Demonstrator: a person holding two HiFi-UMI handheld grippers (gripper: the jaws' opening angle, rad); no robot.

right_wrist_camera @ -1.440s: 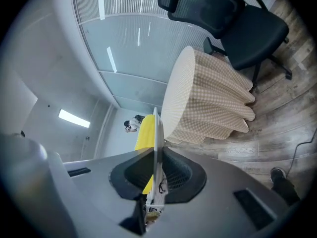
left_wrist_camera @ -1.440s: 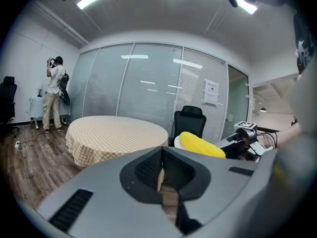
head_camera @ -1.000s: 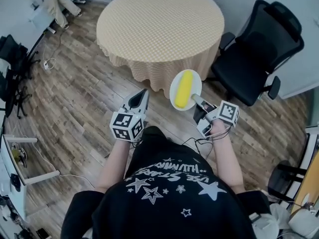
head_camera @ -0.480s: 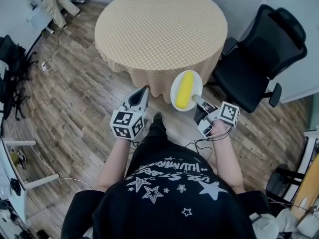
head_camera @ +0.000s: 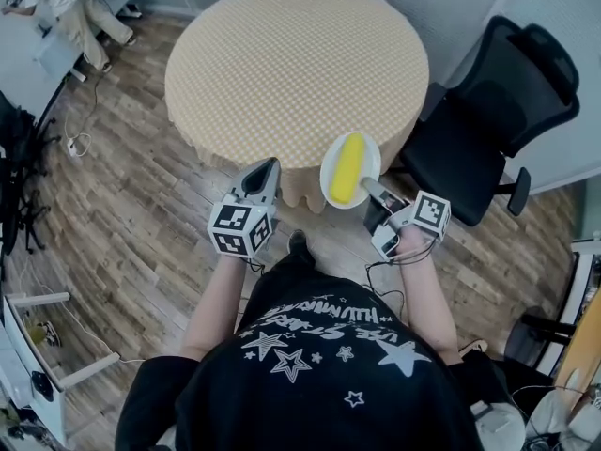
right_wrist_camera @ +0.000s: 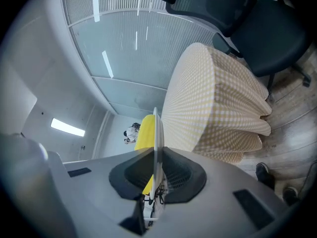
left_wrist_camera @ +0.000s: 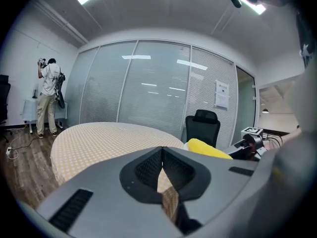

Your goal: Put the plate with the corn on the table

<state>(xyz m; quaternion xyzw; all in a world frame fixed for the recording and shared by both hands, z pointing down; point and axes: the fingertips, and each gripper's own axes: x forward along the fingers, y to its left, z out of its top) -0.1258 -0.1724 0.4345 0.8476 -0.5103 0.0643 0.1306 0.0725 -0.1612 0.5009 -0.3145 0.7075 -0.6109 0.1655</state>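
My right gripper is clamped on the rim of the round white plate, which shows edge-on between the jaws in the right gripper view. The yellow corn cob lies lengthwise along the plate. From the head view the plate is held in the air, not set down, overlapping the near right edge of the round table under its beige checked cloth. My left gripper has its jaws pressed together on nothing and points at the table's near edge, just beside the plate. A black office chair stands right of the table on the wooden plank floor.
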